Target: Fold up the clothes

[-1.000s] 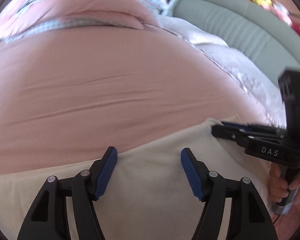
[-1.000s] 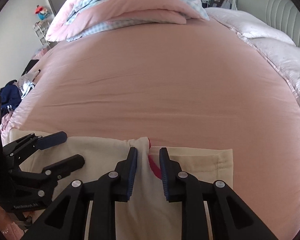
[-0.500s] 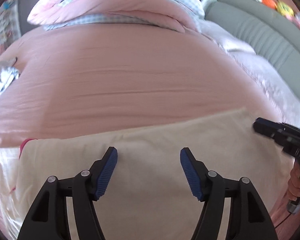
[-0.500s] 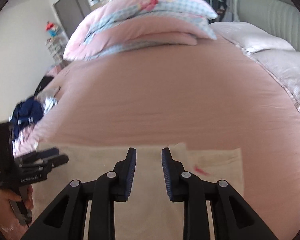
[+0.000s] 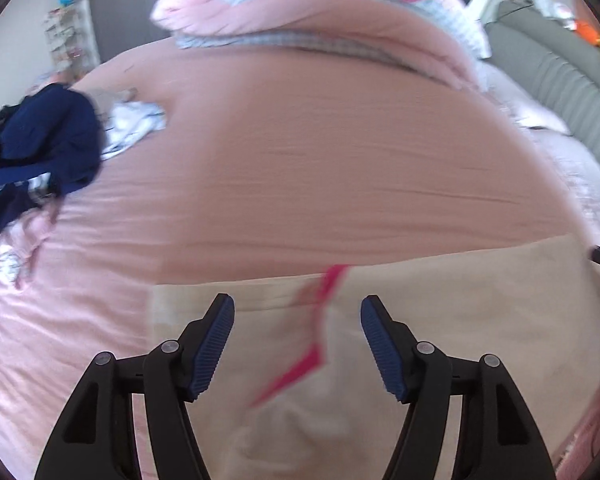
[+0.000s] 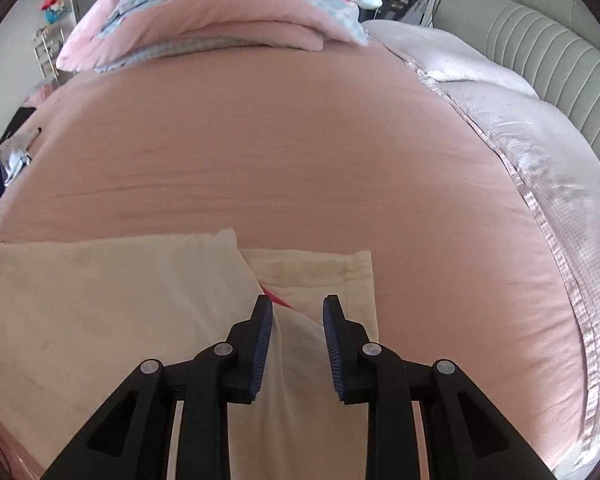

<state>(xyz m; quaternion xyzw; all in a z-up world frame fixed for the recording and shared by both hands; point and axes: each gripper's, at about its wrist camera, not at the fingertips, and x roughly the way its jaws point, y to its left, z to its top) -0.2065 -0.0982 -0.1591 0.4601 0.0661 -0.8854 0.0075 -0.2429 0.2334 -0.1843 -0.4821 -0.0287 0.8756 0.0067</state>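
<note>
My left gripper point(image 5: 296, 336) has swung over the cream garment point(image 6: 100, 304) on the pink bed point(image 6: 300, 152), jaws spread and empty. My right gripper point(image 6: 296, 328) has parted slightly, releasing the flap; that fold looks laid.

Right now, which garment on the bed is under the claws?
The cream garment with pink trim, lying flat at the near edge; the navy clothes sit crumpled far left.

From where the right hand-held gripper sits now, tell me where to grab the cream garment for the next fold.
Grip the raised folded corner of the cream garment, coming from the near side. That edge stands up off the pink sheet, so a finger could probably slide under.
</note>
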